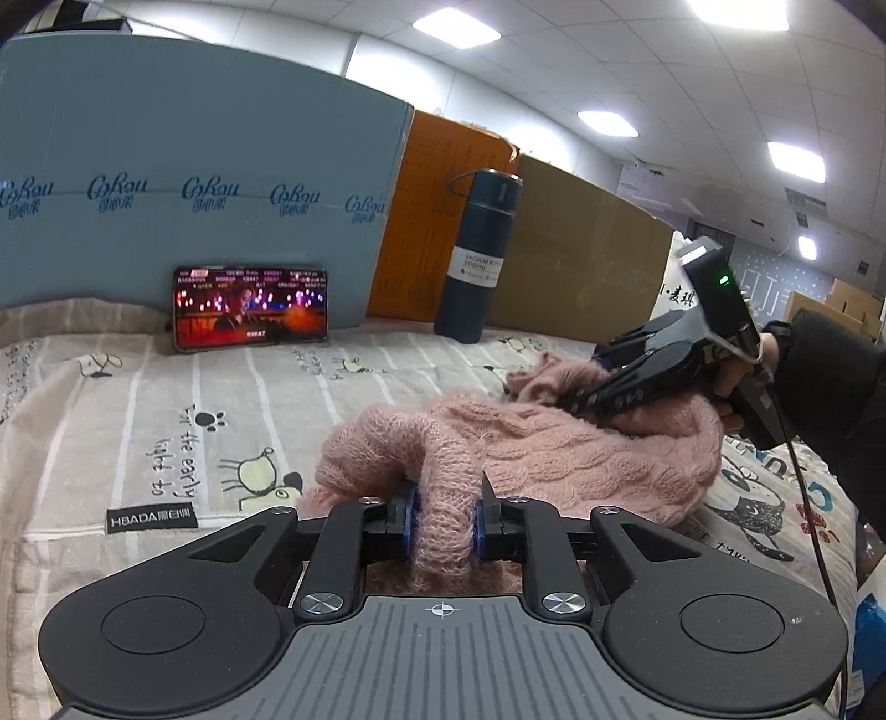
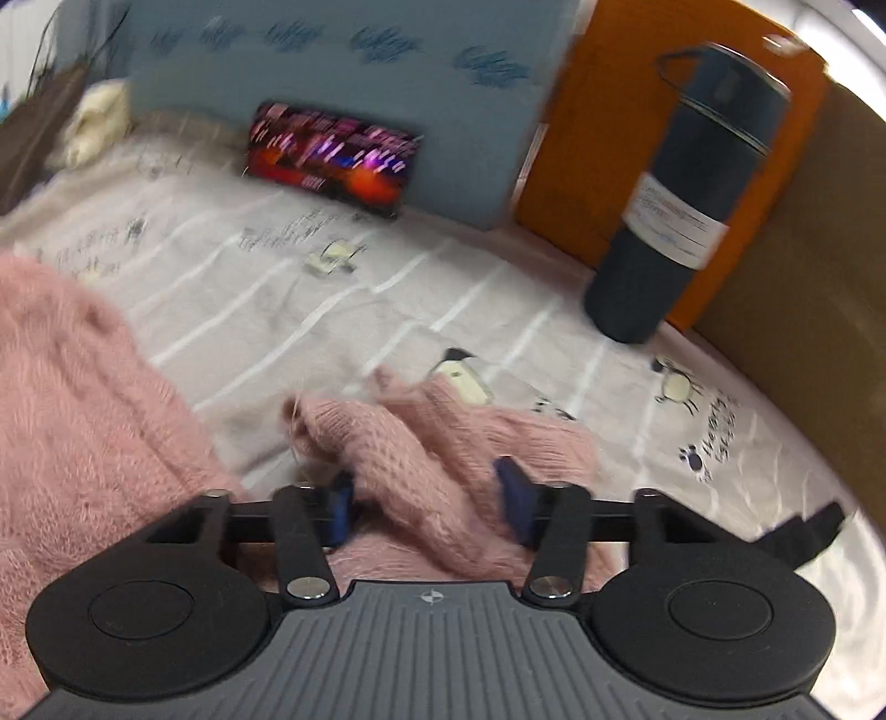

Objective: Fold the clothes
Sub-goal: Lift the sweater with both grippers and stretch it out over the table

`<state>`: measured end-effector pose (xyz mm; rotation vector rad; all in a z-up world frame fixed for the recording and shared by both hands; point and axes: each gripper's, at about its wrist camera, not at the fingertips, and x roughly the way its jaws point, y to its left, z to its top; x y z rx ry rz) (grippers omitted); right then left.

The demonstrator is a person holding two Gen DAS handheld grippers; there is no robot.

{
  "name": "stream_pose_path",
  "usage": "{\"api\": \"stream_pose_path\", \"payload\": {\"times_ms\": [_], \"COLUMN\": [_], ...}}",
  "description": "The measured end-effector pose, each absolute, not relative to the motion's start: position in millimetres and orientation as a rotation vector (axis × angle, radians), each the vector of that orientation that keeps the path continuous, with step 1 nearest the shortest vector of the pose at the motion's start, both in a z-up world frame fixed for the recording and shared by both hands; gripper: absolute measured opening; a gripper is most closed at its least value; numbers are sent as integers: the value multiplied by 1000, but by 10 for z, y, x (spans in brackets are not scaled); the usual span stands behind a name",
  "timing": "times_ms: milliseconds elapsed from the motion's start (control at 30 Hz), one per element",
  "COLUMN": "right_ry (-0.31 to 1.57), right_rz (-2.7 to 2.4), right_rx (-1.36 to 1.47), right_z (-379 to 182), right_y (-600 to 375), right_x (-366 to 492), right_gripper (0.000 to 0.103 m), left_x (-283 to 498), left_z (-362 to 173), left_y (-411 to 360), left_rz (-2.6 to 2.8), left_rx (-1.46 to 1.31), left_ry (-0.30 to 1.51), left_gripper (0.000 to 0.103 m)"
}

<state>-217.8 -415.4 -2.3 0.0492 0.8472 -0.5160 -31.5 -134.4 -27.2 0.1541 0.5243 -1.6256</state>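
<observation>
Left gripper point(image 1: 443, 520) clamps pink sweater point(image 1: 554, 448) fold at bottom centre; sweater's long axis runs toward right edge. Right gripper point(image 2: 426, 498) straddles sleeve end, grip unclear. Beyond: flask point(image 1: 482, 255), phone point(image 1: 250, 307).

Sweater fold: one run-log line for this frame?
left gripper: shut on sweater fold | right gripper: jaws around sweater edge, grip unclear | sweater: bunched on sheet | phone, flask: behind

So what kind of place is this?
Probably an office or storeroom with a makeshift folding table: ceiling panel lights, a printed sheet as the work surface, cardboard boxes walling it in.
</observation>
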Motion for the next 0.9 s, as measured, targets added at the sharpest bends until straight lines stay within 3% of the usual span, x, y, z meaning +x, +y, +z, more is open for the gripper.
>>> {"api": "stream_pose_path", "payload": {"times_ms": [33,167,533,733,900], "right_ry": [816,634,-66,-251,-301], "right_rz": [-523,-548,-752,-779,-775], "right_rx": [84,209,461,533,650], "right_z": [17,186,957,1222,1024], "right_y": [-4199,-4257,-4139,-4120,-4260], "right_x": [-2237,-2521,-3103,-3169,-3258], "right_gripper": [30,16,11,11,10], "left_x": [-307,-305,-94,297,569], "left_z": [-277,-274,-11,305,379], "left_y": [-1351,-1350,-1226,-1047,-854], "left_rz": [-1624,-1621,-1493,-1301,-1178], "left_rx": [155,154,84,16,-38], "left_ry": [533,531,415,277,234], "left_gripper": [19,16,13,13,13]}}
